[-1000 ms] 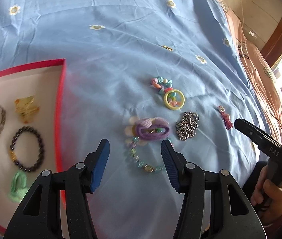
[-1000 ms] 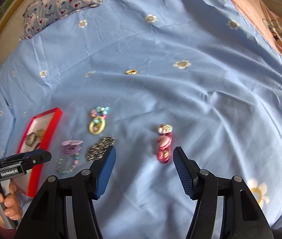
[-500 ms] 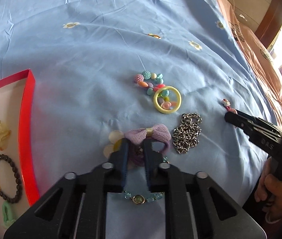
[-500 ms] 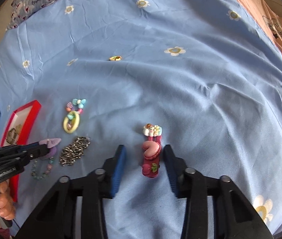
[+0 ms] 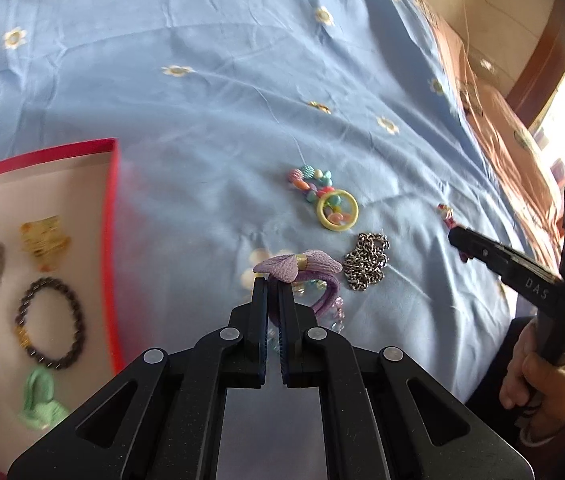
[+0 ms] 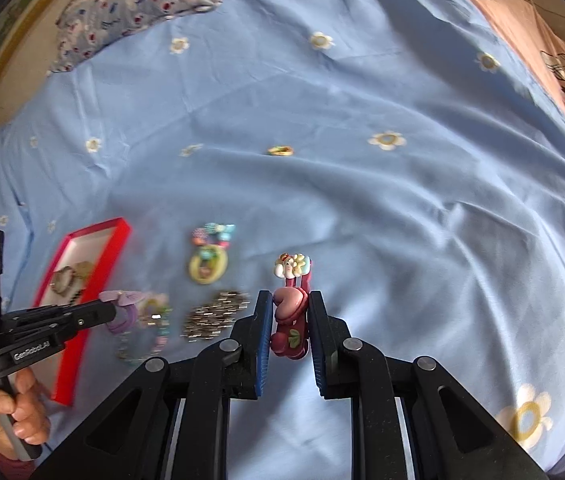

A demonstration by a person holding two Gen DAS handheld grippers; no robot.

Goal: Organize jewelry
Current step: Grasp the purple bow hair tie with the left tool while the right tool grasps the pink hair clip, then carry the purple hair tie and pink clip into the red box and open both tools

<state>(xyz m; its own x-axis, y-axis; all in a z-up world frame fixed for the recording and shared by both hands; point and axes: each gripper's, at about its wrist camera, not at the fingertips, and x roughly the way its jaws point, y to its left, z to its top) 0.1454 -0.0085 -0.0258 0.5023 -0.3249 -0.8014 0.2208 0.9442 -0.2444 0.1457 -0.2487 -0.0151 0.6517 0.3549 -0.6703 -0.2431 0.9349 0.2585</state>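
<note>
My left gripper (image 5: 272, 285) is shut on the band of a purple hair tie with a bow (image 5: 300, 266), just right of the red tray (image 5: 112, 240). A pale bead bracelet (image 5: 338, 314) lies under the tie. In the right wrist view my right gripper (image 6: 290, 299) has its jaws closing on a dark pink hair clip (image 6: 291, 312) with a heart and a white figure, and the pads touch its sides. The left gripper's tip (image 6: 108, 313) shows there holding the purple tie (image 6: 124, 300).
The tray holds several pieces, among them a dark bead bracelet (image 5: 48, 326). A coloured bead string with a yellow ring (image 5: 336, 213) and a silver chain (image 5: 364, 262) lie on the blue sheet. A small gold piece (image 6: 280, 151) lies farther back. A pillow (image 6: 130, 4) lies far left.
Both grippers went from wide open to closed, the left onto the purple hair tie and the right around the pink clip. Both views dipped toward the bed and drew back again.
</note>
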